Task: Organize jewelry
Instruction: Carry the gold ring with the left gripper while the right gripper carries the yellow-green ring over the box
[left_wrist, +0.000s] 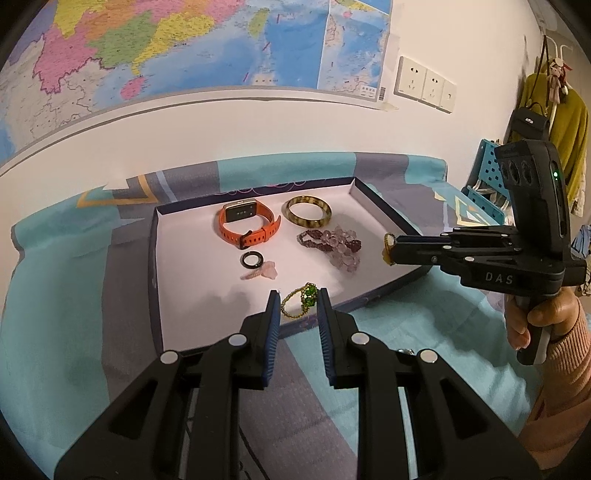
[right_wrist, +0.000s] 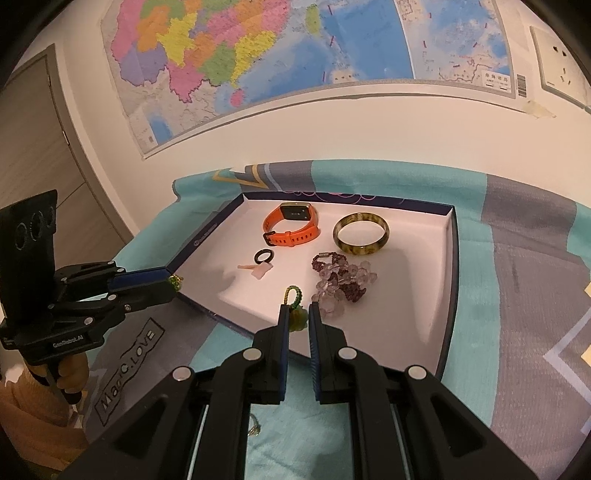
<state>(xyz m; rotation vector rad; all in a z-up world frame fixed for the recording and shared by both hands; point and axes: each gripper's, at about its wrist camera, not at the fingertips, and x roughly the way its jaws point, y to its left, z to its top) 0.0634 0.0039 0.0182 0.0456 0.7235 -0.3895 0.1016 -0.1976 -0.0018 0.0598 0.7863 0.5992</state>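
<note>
On the bed, spread with a teal and grey cover (right_wrist: 517, 258), sits a shallow white-lined box (left_wrist: 192, 266) that already holds most of the jewelry. Largest is the orange watch (left_wrist: 246, 224), lying on its side with the strap looped shut; it looks springy and easy to pinch across the band. Next to it the amber bangle (left_wrist: 308, 211) lies flat, stiff and probably slick and breakable, best taken across its rim. The purple bead bracelet (left_wrist: 334, 245) lies in a limp heap with its long axis running left to right; it would sag from any grip. A black ring (left_wrist: 251, 259) and a pink charm (left_wrist: 260, 274) lie close together near the middle. The left gripper (left_wrist: 295, 314) has its fingers (left_wrist: 271, 317) set narrowly around a green beaded ring (left_wrist: 301, 300) at the box's near edge, seemingly pinching it. The right gripper (right_wrist: 297, 321) holds its fingers nearly closed on a yellow-green charm (right_wrist: 297, 318), whose beaded loop points up toward the box; it looks light, small and easily dropped.
</note>
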